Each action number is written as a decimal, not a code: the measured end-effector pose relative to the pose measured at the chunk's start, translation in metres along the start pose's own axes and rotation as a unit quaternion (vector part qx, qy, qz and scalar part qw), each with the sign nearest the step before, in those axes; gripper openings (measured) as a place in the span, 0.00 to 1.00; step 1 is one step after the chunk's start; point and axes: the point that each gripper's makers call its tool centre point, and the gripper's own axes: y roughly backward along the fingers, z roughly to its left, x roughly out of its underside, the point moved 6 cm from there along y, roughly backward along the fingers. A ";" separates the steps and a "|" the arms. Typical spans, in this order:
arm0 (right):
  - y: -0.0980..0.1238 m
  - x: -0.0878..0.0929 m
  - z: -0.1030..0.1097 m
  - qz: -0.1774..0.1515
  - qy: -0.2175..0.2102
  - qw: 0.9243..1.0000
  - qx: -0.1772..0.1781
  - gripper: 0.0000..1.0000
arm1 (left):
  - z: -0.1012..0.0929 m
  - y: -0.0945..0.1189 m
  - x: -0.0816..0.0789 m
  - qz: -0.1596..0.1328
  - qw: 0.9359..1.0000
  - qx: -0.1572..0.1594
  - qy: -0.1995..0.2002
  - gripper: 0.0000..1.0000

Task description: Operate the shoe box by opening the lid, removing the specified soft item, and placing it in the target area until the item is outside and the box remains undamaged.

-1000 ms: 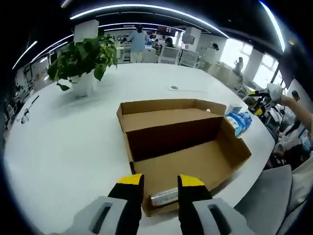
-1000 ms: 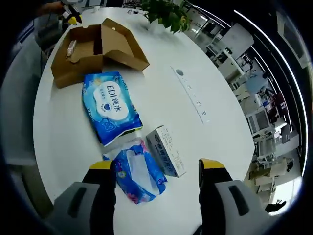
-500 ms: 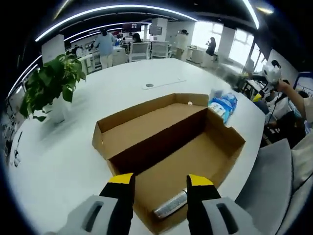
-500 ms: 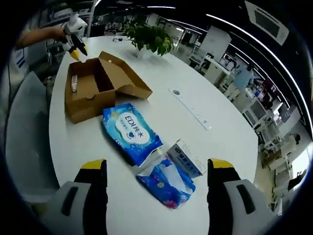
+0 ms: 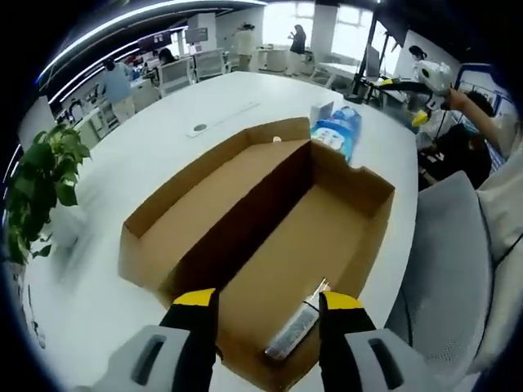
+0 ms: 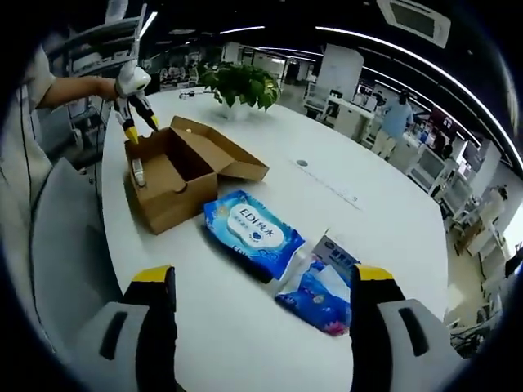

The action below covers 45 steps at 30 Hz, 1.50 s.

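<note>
Hovering released over the open shoe box (image 5: 270, 245), left gripper (image 5: 265, 306) faced 1 silvery roll (image 5: 296, 331) at 6 o'clock; right gripper (image 6: 257, 282) released. Risk: jaws denting cardboard.

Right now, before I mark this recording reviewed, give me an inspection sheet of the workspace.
Surface: white table, large with a rounded edge.
Job's things: cardboard shoe box, lid folded back, no damage seen; a silvery wrapped item lies inside near the front wall. Blue wipes pack and blue tissue pack lie on the table outside the box.
Clutter: small white carton beside the tissue pack; potted plant.
Grippers: left hand-held gripper open, above the box's near end; right hand-held gripper open, above the packs, holding nothing.
Cables: nothing seen.
Surroundings: open office with desks, chairs and people; grey chair by the table.
</note>
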 end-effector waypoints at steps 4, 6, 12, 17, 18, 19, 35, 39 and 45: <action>0.002 0.002 0.011 0.001 -0.011 1.000 -0.007 0.87 | 0.004 -0.004 0.000 0.031 0.998 0.000 -0.047 0.50; 0.003 0.002 0.014 -0.002 -0.018 1.000 -0.009 0.88 | 0.005 -0.007 0.001 0.044 0.997 0.001 -0.062 0.50; 0.007 0.002 0.021 -0.007 -0.027 0.999 -0.015 0.91 | 0.004 -0.015 0.005 0.077 0.992 0.017 -0.096 0.51; 0.008 0.006 0.024 0.006 -0.023 1.000 -0.006 0.92 | 0.002 -0.021 0.007 0.097 0.983 0.028 -0.151 0.52; 0.009 0.006 0.024 0.007 -0.025 1.000 -0.005 0.92 | 0.000 -0.022 0.007 0.107 0.980 0.035 -0.163 0.52; 0.009 0.007 0.025 0.006 -0.027 1.000 -0.004 0.92 | -0.001 -0.023 0.008 0.111 0.978 0.039 -0.171 0.52; 0.008 0.014 0.030 0.025 -0.030 0.999 0.000 0.93 | -0.008 -0.044 0.026 0.213 0.936 0.113 -0.256 0.51; 0.006 0.014 0.033 0.025 -0.031 0.999 -0.003 0.92 | -0.007 -0.048 0.028 0.223 0.930 0.121 -0.264 0.50; 0.005 0.017 0.034 0.026 -0.037 0.999 -0.005 0.92 | -0.009 -0.053 0.034 0.234 0.923 0.128 -0.277 0.46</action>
